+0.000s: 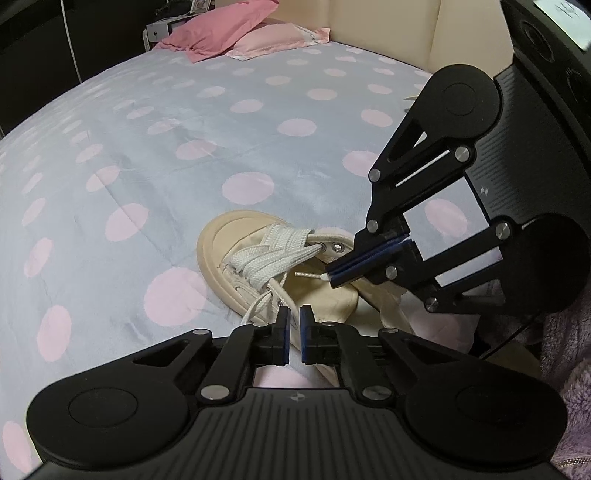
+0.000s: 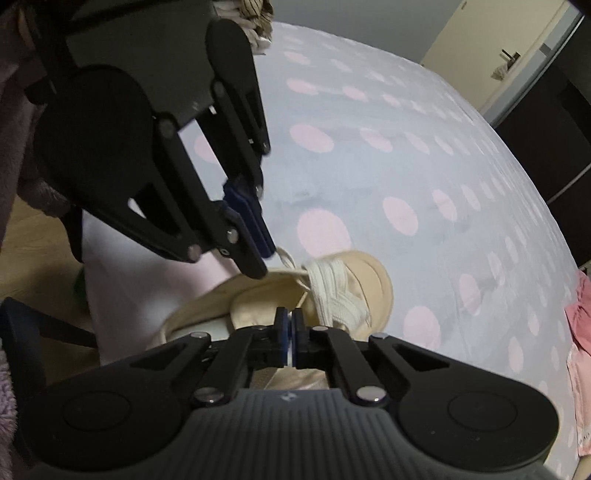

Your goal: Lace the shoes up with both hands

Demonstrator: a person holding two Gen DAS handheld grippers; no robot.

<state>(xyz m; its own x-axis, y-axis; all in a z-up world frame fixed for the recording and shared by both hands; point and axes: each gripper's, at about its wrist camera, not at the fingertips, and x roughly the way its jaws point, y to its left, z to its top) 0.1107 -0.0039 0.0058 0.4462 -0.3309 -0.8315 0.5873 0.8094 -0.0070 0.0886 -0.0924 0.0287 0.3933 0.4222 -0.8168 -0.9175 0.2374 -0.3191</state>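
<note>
Black jaws of your left gripper [image 1: 293, 326], bottom centre of the left view, sat nearly together. Only the right view showed them clenched on a loop of the lace [image 1: 266, 254]. Just beyond, right of centre, your right gripper [image 1: 334, 277] was pinching the lace short of its tip. The cream shoe [image 1: 212, 240] lay mid-frame on the dotted bedspread [image 1: 184, 147].

Judgement: hold the left strand taut and aim the tip at the free eyelet [image 1: 337, 246], which only the left view resolved.

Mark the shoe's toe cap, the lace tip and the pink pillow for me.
Toe cap [image 1: 212, 236], left wrist view, on its rubber front.
Lace tip [image 1: 310, 275], left wrist view, on the stiff end.
Pink pillow [image 1: 225, 26], left wrist view, on its top face.
</note>
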